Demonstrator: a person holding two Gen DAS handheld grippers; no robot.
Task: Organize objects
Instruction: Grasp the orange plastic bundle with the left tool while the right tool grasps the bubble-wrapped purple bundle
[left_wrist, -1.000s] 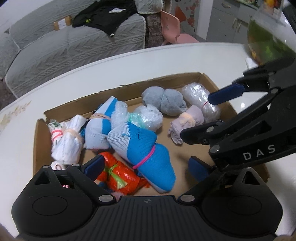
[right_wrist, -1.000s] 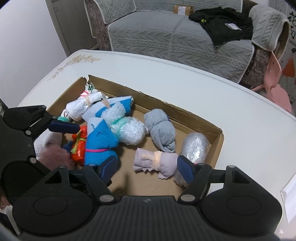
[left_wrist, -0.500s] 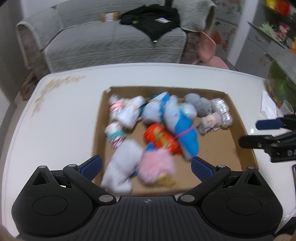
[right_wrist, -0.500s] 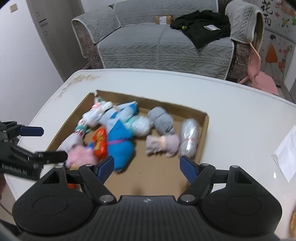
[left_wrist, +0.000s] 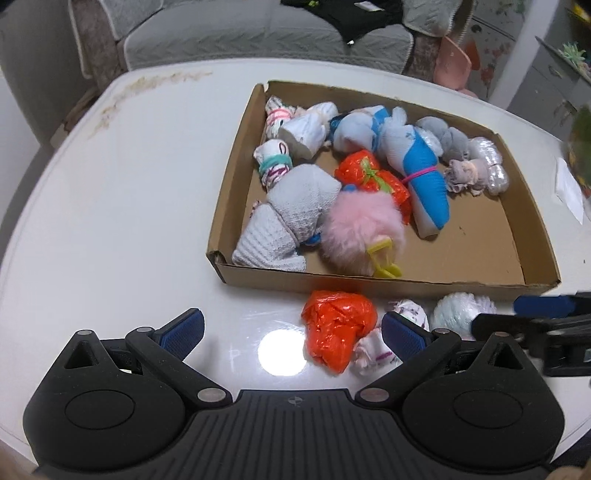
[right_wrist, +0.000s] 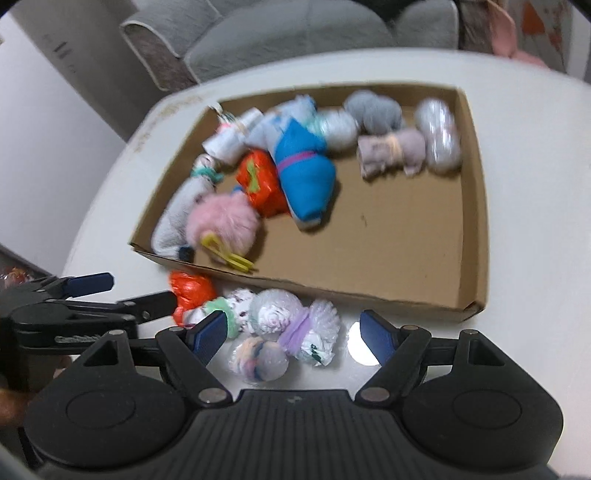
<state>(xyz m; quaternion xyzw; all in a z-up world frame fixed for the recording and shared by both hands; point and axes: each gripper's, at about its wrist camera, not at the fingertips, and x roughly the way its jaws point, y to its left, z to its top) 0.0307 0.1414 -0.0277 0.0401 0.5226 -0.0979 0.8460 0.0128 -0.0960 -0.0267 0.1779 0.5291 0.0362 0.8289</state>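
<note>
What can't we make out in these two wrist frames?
- Right wrist view: motion blur smears everything in the cardboard box; prints and ties unreadable.
- Left wrist view: the patterned bundle beside the orange bag is partly behind the left tongs.
- Left wrist view: the right tongs are cut off by the frame edge.
- Both views: what the wrapped bundles contain is hidden by cloth and plastic.
</note>
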